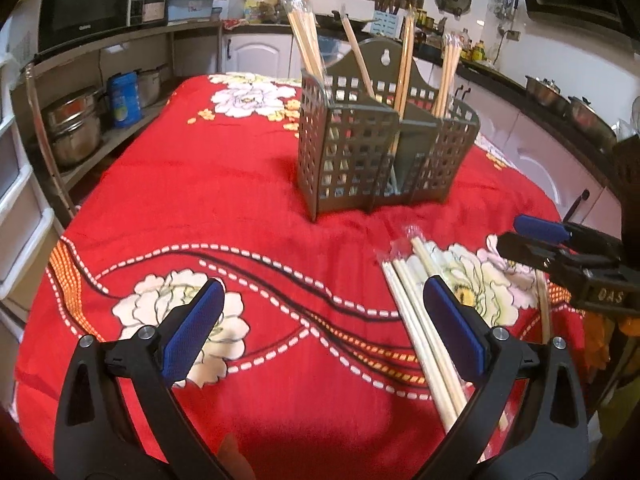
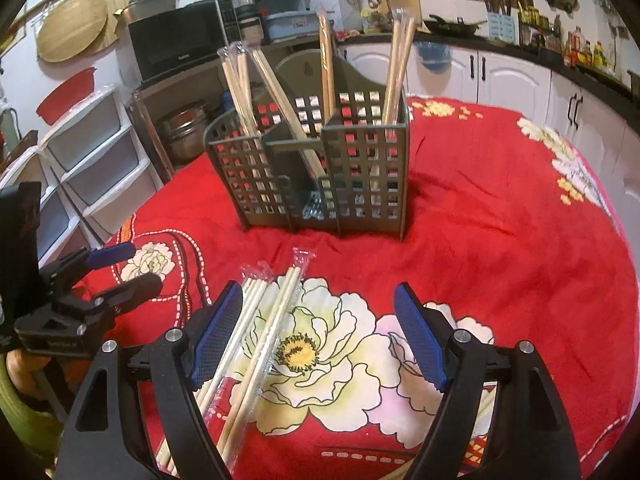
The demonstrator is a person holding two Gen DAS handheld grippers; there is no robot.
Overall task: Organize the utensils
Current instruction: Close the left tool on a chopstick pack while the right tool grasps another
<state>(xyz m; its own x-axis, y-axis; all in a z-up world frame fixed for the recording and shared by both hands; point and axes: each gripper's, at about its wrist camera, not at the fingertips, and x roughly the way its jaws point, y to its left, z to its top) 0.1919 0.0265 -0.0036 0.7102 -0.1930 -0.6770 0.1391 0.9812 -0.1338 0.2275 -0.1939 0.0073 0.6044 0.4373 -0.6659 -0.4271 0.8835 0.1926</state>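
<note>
A grey slotted utensil caddy (image 1: 380,152) (image 2: 320,168) stands mid-table on the red floral cloth and holds several wrapped chopstick pairs (image 1: 306,36) (image 2: 394,64) upright in its compartments. More wrapped chopstick pairs (image 1: 416,320) (image 2: 260,336) lie flat on the cloth near the front. My left gripper (image 1: 324,328) is open and empty, with the loose chopsticks under its right finger. My right gripper (image 2: 320,336) is open and empty just above the loose chopsticks, which pass under its left finger. The right gripper shows in the left wrist view (image 1: 532,240), and the left gripper in the right wrist view (image 2: 128,268).
The table's red cloth (image 1: 240,184) (image 2: 500,220) spreads around the caddy. Shelves with steel pots (image 1: 76,128) and a microwave (image 1: 88,4) stand to the left. White drawers (image 2: 92,160) stand beside the table. Kitchen counters with cabinets (image 2: 520,76) run behind.
</note>
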